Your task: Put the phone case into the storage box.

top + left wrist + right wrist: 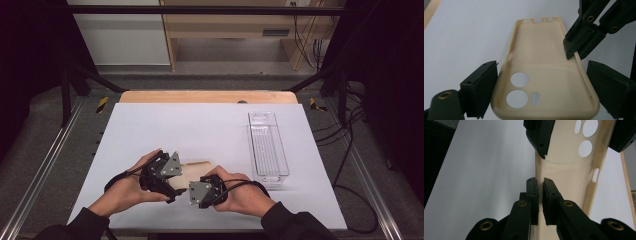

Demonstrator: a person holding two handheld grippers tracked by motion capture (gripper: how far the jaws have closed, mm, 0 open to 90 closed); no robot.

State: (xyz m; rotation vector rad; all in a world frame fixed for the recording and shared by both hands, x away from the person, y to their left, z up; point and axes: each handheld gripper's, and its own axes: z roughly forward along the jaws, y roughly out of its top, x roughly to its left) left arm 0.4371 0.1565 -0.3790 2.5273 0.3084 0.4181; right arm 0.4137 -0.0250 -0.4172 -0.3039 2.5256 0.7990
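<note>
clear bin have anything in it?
No. In the high view the clear bin sits empty at the table's right, apart from the phone case between both hands.

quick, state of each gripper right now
left gripper: jaws stand at either long side of the cream phone case; whether they press it cannot be told.
right gripper: closed, pinching the phone case's side wall.

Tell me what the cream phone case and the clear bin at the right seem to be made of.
Phone case: probably soft silicone or rubbery plastic, matte and slightly see-through; its thin side wall is pinched by the right gripper and the corners are rounded. Clear bin: looks like rigid transparent plastic, glossy, with ribbed lines on its floor and bright reflections along the rim. Neither can be told for certain by look alone.
</note>
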